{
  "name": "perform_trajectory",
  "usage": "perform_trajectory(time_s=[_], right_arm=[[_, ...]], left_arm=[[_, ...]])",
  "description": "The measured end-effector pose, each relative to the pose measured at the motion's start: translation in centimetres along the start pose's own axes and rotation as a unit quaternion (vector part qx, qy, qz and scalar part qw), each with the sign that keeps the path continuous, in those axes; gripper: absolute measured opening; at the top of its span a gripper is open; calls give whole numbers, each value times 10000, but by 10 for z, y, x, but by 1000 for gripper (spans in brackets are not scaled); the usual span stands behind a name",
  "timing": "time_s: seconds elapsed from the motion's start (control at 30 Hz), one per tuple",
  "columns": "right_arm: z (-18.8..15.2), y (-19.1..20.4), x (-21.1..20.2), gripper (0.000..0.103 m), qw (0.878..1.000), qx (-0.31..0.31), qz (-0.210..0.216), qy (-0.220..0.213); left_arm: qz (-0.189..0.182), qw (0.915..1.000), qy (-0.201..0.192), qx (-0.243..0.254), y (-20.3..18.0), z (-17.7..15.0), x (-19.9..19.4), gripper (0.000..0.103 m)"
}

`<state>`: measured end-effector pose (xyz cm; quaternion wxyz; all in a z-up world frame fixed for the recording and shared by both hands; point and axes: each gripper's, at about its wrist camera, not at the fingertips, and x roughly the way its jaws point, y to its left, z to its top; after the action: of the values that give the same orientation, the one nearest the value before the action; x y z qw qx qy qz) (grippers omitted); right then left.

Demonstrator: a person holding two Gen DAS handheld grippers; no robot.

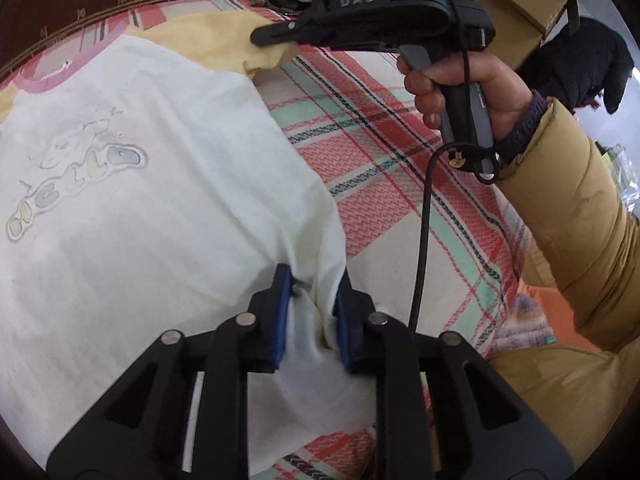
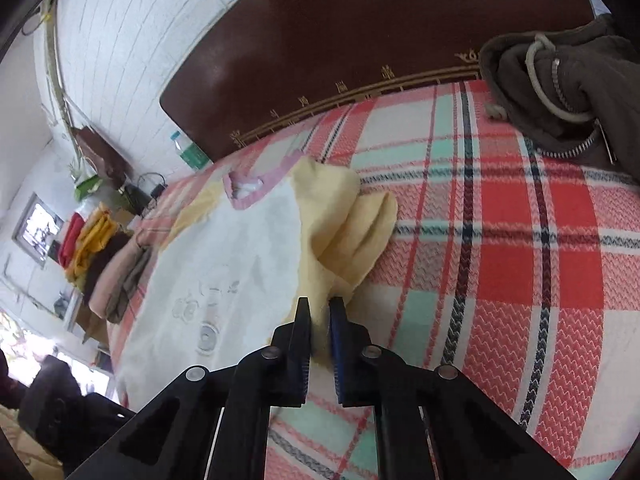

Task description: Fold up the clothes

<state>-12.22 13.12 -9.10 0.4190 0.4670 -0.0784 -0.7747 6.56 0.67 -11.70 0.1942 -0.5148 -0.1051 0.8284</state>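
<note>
The white T-shirt [image 1: 132, 184] with yellow sleeves lies face-up on the plaid bedspread [image 1: 392, 200], below the brown headboard [image 2: 360, 48]. It looks light and limp, likely to sag. Left gripper [image 1: 310, 312] fingers pinch its side hem; right gripper [image 2: 319, 344] fingers clamp the yellow sleeve [image 2: 352, 224].

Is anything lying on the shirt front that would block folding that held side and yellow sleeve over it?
Nothing visible does. The shirt front is bare. The left tool pinches its side edge, the right tool the yellow sleeve. The brown hoodie lies apart near the headboard.
</note>
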Motion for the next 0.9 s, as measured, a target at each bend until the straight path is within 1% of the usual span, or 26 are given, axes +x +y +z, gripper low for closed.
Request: perform_trajectory(time_s=[0.1,0.13,0.2,0.3,0.37,0.4,0.43,0.47,0.53,0.63,0.7,0.8,0.83,0.87,0.9], right_arm=[[16,19,-14,8,9993,22,284,-259],[22,29,-14,8,9987,-16,407,-291],[32,47,-11,8,9980,-132,559,-264],[44,70,10,8,9972,-293,685,-110],[49,78,27,9,9975,-300,642,-26],[50,80,33,12,9983,-277,522,7],[50,80,38,17,9989,-256,397,33],[45,76,31,24,9994,-269,205,-40],[37,67,19,55,9992,-295,-180,-186],[25,53,0,72,9959,-325,-748,-395],[15,35,-1,78,9963,-98,-829,-211],[5,17,16,78,9959,27,-893,123],[2,14,23,69,9956,30,-912,210],[0,10,29,56,9953,36,-925,289],[1,8,31,21,9962,93,-832,256]], left_arm=[[-523,9977,-127,-409,16,-3,-8,22],[-712,9959,-187,-532,22,-5,-12,22],[-939,9926,-277,-720,31,-9,-18,22],[-1126,9880,-396,-979,45,-18,-26,22],[-1115,9866,-447,-1104,53,-24,-30,22],[-1092,9864,-464,-1138,56,-27,-31,22],[-1104,9858,-478,-1170,58,-29,-31,22],[-1094,9857,-494,-1179,59,-30,-32,22],[-1112,9862,-492,-1125,58,-31,-32,22],[-1166,9873,-449,-982,55,-30,-29,22],[-1240,9874,-378,-902,52,-27,-24,22],[-1267,9888,-304,-726,43,-23,-19,22],[-1275,9891,-301,-678,41,-22,-20,22],[-1274,9893,-301,-641,37,-23,-19,23],[-1284,9892,-312,-640,35,-23,-19,23]])
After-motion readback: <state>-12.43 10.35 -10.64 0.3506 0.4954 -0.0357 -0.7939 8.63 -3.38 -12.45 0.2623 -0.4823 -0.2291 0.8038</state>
